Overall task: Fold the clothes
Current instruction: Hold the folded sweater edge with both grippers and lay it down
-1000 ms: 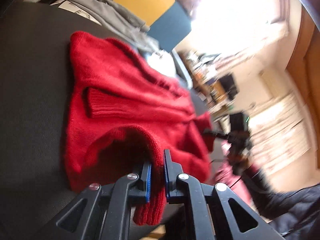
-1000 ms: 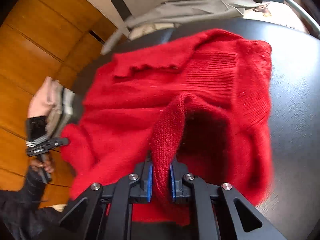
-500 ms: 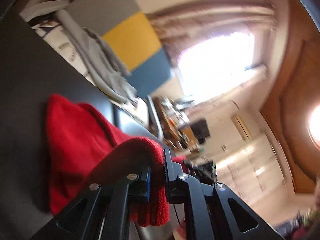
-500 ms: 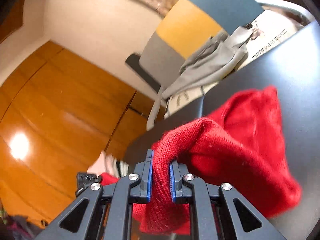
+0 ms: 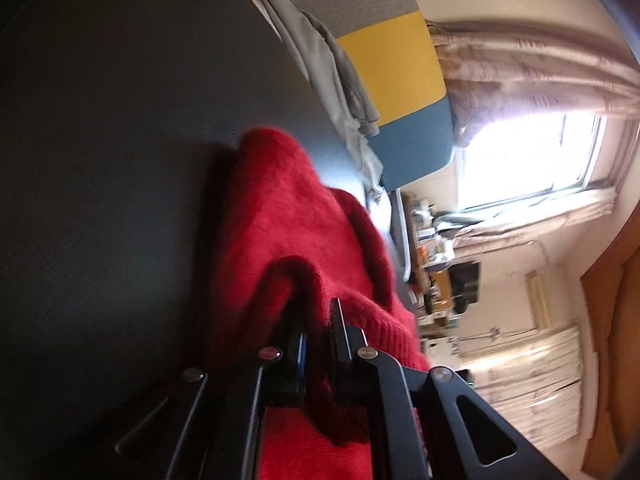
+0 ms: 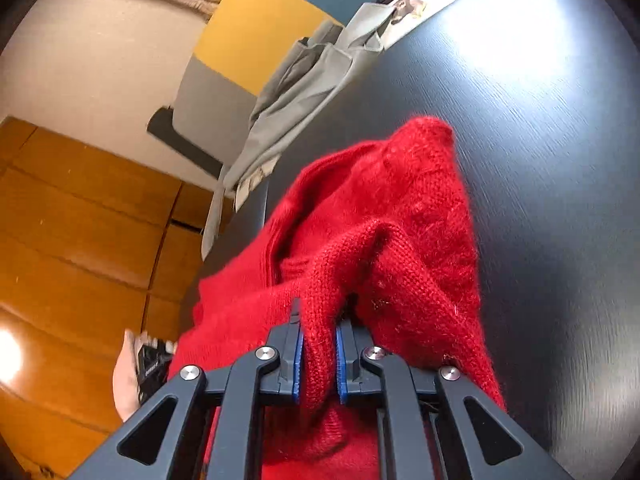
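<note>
The red sweater (image 6: 400,240) is a fuzzy, loose-knit garment with fine hairs standing off its surface and a ribbed band visible where a hem or cuff is bunched. It is gathered into a raised, folded heap on the dark surface (image 6: 560,160), its far corner coming to a rounded peak and its sides sloping down to rest on the dark top. In the left wrist view the same sweater (image 5: 280,220) appears as a thick red mound with a rolled ridge running along its edge, shadowed underneath where the cloth arches up.

The right claw (image 6: 318,360) is closed on a ribbed fold of the knit, the fabric pinched tightly between its blue pads and spilling out below them. The left claw (image 5: 318,344) is likewise clamped on a fold of the sweater, red cloth filling the narrow gap between its black fingers and hanging beneath.

Beyond the sweater, at the far edge of the surface, lies a crumpled grey garment (image 6: 304,80), draped partly over the rim. Behind it stands a panel in grey, yellow and blue (image 6: 256,28). In the right wrist view a hand (image 6: 128,376) grips a black handle beside wooden wall panelling (image 6: 80,220). The left wrist view shows a bright window (image 5: 532,160) with curtains.
</note>
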A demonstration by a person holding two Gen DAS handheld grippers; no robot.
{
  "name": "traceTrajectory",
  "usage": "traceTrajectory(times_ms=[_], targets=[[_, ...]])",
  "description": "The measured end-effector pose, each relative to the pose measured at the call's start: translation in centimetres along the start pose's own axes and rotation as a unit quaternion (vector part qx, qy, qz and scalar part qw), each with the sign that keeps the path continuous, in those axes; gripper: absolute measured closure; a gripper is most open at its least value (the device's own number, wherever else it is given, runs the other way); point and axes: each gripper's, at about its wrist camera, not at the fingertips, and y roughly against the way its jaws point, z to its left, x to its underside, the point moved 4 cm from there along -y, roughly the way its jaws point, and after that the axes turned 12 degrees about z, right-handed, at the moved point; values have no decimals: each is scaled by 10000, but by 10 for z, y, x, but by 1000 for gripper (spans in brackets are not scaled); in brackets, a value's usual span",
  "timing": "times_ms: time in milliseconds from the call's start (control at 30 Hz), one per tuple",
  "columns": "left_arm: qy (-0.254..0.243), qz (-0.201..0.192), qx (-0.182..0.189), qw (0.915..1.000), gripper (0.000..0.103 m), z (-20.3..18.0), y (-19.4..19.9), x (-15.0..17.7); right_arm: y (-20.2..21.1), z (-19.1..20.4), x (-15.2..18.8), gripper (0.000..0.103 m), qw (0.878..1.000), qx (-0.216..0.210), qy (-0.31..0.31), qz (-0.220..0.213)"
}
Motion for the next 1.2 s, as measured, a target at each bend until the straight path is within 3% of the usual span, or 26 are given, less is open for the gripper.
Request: traceTrajectory(times_ms=[133, 200, 267, 333, 367, 433, 500, 533, 567, 667, 800, 867, 933, 967, 1067, 1200], targets=[[-86, 140, -267, 9995, 95, -2, 21, 24, 16, 0, 49, 93, 9999, -73, 7, 139], [-164, 259, -353, 9989, 94, -10, 28, 29, 23, 5, 68, 86, 9993, -332, -28, 193], [-165, 291, -304, 9990, 94, -17, 33, 32, 31, 14, 82, 61, 9981, -592, 34, 187], [-80, 261, -164, 9995, 93, -22, 38, 31, 34, 25, 92, 46, 9976, -643, 160, 216], [-70, 312, -205, 9993, 92, -23, 36, 30, 34, 31, 96, 46, 9974, -641, 214, 264], [-50, 414, -285, 9987, 90, -26, 32, 29, 30, 41, 104, 46, 9977, -377, 391, 396], [4, 559, -378, 9977, 85, -26, 29, 29, 23, 46, 106, 55, 9967, 51, 611, 529], [7, 621, -477, 9969, 85, -27, 27, 30, 17, 47, 106, 70, 9956, 146, 656, 648], [-100, 623, -587, 9963, 83, -29, 29, 31, 10, 48, 106, 77, 9938, 320, 724, 787], [-345, 613, -689, 9951, 78, -37, 37, 33, 2, 49, 104, 78, 9894, 582, 883, 997], [-619, 715, -947, 9910, 75, -40, 45, 38, 1, 46, 101, 76, 9871, 568, 903, 1192], [-690, 926, -887, 9894, 75, -40, 42, 43, -9, 49, 96, 76, 9860, 603, 978, 1209], [-849, 1067, -887, 9867, 80, -48, 40, 49, -11, 55, 97, 76, 9857, 633, 1011, 1189], [-970, 1114, -915, 9848, 87, -53, 39, 52, -12, 59, 98, 76, 9855, 648, 1039, 1174], [-1214, 1031, -849, 9836, 91, -70, 42, 52, -12, 74, 102, 80, 9856, 597, 1147, 1087], [-1248, 628, -376, 9895, 92, -86, 56, 34, 3, 90, 98, 82, 9893, 277, 1229, 737]])
